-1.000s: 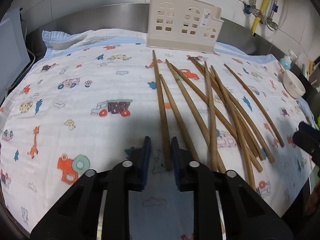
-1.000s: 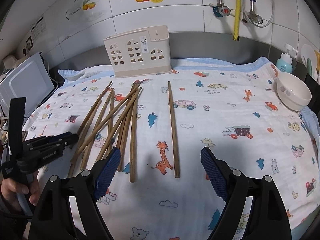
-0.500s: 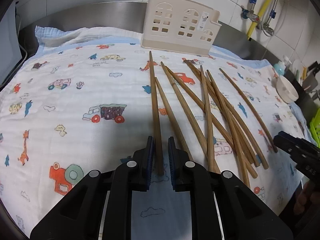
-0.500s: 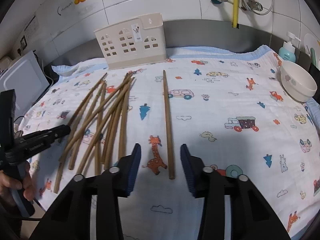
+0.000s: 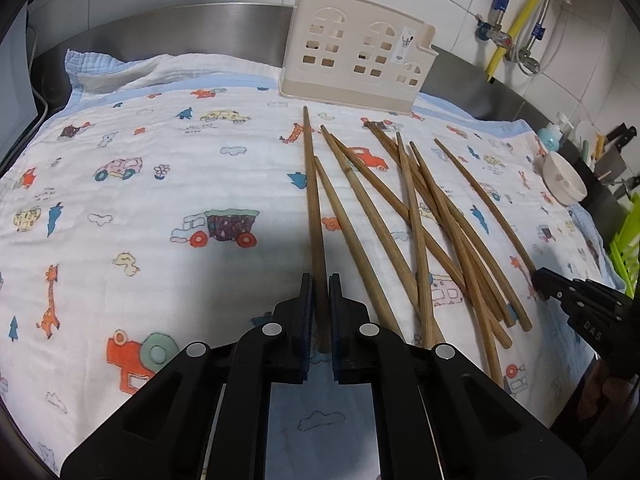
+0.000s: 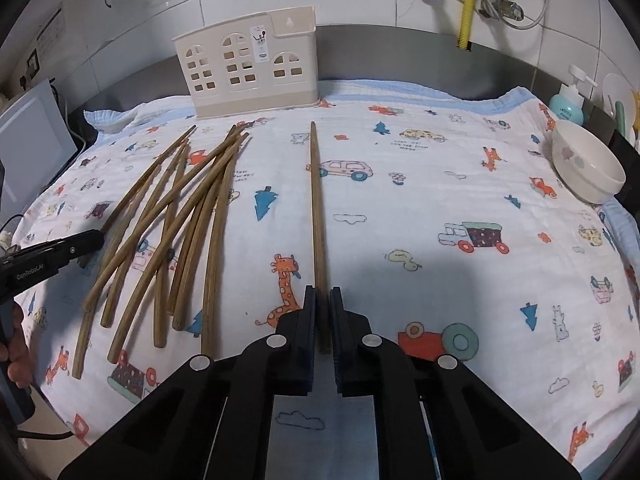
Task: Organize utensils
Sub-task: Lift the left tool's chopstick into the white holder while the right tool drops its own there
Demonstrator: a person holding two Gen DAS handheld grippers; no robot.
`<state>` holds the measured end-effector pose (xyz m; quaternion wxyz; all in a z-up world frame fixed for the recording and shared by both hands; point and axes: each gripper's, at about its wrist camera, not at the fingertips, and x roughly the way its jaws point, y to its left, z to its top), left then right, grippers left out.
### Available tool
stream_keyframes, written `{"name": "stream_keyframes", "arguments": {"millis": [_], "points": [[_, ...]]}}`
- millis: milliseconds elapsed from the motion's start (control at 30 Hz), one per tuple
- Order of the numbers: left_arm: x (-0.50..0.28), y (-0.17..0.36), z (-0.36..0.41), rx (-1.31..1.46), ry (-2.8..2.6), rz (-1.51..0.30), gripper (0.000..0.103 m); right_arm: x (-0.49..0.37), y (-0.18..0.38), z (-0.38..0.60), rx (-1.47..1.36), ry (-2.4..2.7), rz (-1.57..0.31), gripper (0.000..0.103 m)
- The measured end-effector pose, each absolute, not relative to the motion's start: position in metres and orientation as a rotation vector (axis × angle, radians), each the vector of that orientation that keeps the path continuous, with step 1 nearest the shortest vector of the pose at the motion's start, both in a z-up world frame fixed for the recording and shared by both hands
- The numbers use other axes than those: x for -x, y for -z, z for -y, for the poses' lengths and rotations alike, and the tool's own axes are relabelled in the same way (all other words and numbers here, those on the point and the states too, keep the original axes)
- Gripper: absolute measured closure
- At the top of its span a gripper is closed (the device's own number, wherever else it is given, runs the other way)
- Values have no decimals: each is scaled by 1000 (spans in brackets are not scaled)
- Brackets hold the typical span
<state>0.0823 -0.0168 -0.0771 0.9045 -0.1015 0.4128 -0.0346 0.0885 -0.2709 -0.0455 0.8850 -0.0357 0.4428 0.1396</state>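
Observation:
Several wooden chopsticks (image 5: 424, 216) lie in a loose pile on a printed cloth (image 5: 160, 200). My left gripper (image 5: 319, 292) is shut on the near end of the leftmost chopstick (image 5: 313, 200), which points toward the cream utensil holder (image 5: 356, 52). My right gripper (image 6: 323, 300) is shut on the near end of a lone chopstick (image 6: 317, 208) lying apart to the right of the pile (image 6: 180, 216). The holder (image 6: 248, 76) stands upright at the back against the wall. The right gripper also shows at the right edge of the left wrist view (image 5: 541, 283).
A white bowl (image 6: 586, 168) sits at the cloth's right edge, with a blue soap bottle (image 6: 568, 100) behind it. A white appliance (image 6: 28, 140) stands at the left. Pipes and a yellow hose (image 6: 468, 0) run on the tiled wall. The cloth's front edge is near.
My left gripper closed from slightly open onto the leftmost chopstick. My right gripper went from wide open to shut on the lone chopstick and moved in over its near end.

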Motion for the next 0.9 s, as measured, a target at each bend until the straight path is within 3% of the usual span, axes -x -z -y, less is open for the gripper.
{"name": "stream_keyframes", "arguments": {"millis": [533,900], "points": [[-65,0,-2,187,154,-670,97,-97,-89,266,112,-373,-632,96],[-95,-51,-7,124,180,-576,98,-158,-148,247,136,-485,-618,97]]}}
